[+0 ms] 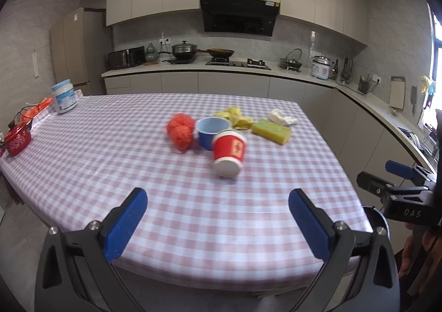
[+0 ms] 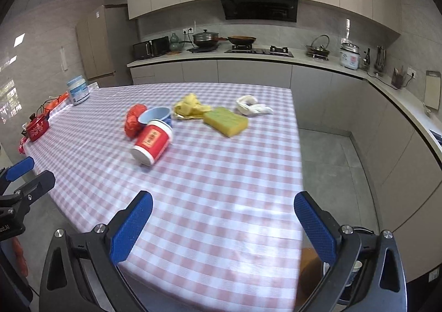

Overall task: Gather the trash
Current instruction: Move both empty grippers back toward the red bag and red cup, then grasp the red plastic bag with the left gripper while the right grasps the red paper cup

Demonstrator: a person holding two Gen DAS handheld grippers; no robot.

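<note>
On the pink checked tablecloth (image 1: 138, 151) (image 2: 221, 168) lies a cluster of litter: a red paper cup on its side (image 1: 228, 154) (image 2: 152, 143), a blue cup (image 1: 212, 132) (image 2: 156, 116), a crumpled red bag (image 1: 180, 129) (image 2: 134, 120), crumpled yellow paper (image 1: 234, 117) (image 2: 190, 107), a yellow-green sponge (image 1: 272, 132) (image 2: 226, 121) and a white wad (image 1: 282, 117) (image 2: 252, 105). My left gripper (image 1: 218, 225) hangs open over the near table edge, well short of the cups. My right gripper (image 2: 222, 229) is open too, nothing between its fingers.
A white tub (image 1: 64, 96) (image 2: 78, 90) and a small red pot (image 1: 17, 140) (image 2: 37, 125) stand at the table's left side. A bin with a paper cup inside (image 2: 353, 270) sits below the table's near right corner. Kitchen counters (image 1: 193, 69) run behind and along the right.
</note>
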